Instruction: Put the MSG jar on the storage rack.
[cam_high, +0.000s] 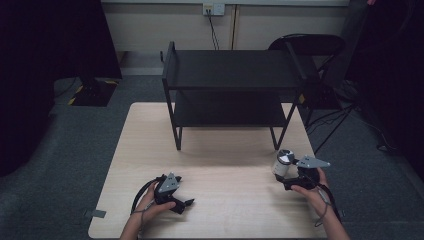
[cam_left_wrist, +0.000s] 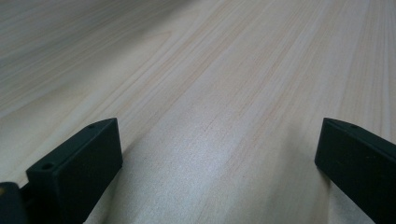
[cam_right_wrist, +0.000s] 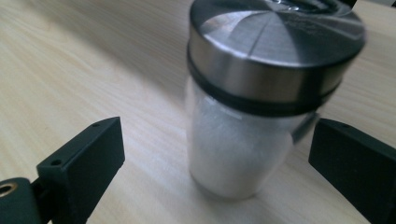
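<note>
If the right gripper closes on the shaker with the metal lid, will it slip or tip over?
The shaker looks like smooth glass, so the jaws may slip somewhat. It stands upright and is fairly tall, with a wide steel lid, so a sideways push could probably tip it. The white filling should add weight low down.

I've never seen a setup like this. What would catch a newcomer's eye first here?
Probably the black two-tier shelf rack standing at the far side of the pale wooden table. Next, the glass shaker with a shiny metal lid, full of white grains, upright near the table's right edge between the open jaws of the right tool. The left tool rests open on bare wood nearer the person.
</note>
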